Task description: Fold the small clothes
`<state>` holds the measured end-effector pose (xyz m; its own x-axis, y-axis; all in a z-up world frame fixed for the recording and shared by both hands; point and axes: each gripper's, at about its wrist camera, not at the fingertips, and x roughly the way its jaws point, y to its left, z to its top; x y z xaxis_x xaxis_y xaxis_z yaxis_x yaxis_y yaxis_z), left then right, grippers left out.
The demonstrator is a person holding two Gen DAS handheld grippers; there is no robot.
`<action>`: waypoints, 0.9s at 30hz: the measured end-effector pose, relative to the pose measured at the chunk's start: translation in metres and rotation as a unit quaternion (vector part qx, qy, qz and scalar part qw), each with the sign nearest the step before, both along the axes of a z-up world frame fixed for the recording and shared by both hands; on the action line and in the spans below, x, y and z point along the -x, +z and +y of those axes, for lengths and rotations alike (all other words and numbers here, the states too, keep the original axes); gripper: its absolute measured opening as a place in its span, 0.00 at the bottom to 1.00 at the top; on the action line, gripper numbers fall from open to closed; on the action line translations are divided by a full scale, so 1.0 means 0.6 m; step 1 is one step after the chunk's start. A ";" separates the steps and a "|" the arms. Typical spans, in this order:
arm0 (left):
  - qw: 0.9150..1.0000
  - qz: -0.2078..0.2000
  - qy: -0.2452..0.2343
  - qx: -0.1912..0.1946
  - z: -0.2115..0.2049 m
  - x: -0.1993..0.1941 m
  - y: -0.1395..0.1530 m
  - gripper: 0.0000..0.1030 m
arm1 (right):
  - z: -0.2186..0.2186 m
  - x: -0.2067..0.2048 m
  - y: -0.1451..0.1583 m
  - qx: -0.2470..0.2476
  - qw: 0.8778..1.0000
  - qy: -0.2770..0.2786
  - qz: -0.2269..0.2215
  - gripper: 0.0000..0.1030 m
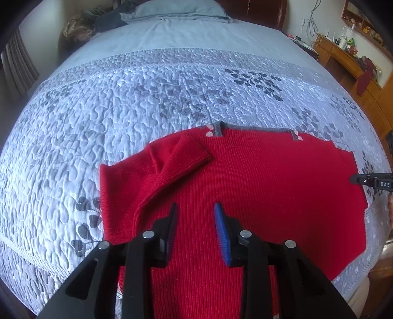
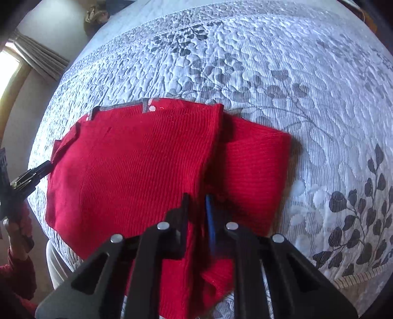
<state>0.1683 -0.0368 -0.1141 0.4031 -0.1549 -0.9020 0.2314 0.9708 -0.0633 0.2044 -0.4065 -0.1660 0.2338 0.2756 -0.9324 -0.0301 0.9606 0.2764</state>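
A red knit sweater (image 1: 258, 176) lies flat on the quilted bedspread (image 1: 122, 103), its grey collar trim (image 1: 218, 128) at the far edge. One sleeve (image 1: 181, 159) is folded in over its left side. My left gripper (image 1: 195, 208) hovers open above the sweater's near part, with nothing between its fingers. In the right wrist view the sweater (image 2: 127, 166) has a flap folded over, and the flap's edge (image 2: 211, 147) runs down toward my right gripper (image 2: 196, 200). Those jaws stand a narrow gap apart over the fold. Whether they pinch the cloth is unclear.
A pillow (image 1: 181, 9) and bundled clothes (image 1: 83, 22) sit at the head of the bed. A cluttered wooden desk (image 1: 343, 59) stands to the right and a curtain (image 2: 41, 59) hangs to the left. The person's red-sleeved hand (image 2: 17, 235) shows at the near bed edge.
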 end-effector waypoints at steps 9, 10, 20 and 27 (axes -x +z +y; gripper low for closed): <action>0.998 0.039 0.041 0.003 0.054 -0.041 -0.056 0.32 | -0.010 -0.006 -0.033 0.001 0.999 -0.021 0.028 0.11; 0.998 0.042 0.049 0.015 0.061 -0.042 -0.052 0.29 | -0.010 -0.004 -0.026 0.004 1.000 -0.022 0.022 0.12; 0.991 0.095 -0.019 0.095 0.003 -0.072 -0.061 0.29 | -0.016 0.039 0.019 -0.016 0.999 -0.045 -0.020 0.20; 0.995 0.050 0.060 0.067 0.080 -0.134 -0.039 0.27 | -0.041 0.072 0.037 -0.034 0.997 -0.063 -0.038 0.20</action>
<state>0.2488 0.0113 -0.1373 0.3345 -0.2321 -0.9133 0.0997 0.9725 -0.2106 0.1610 -0.4312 -0.1438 0.3395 0.3009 -0.8912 0.0671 0.9373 0.3421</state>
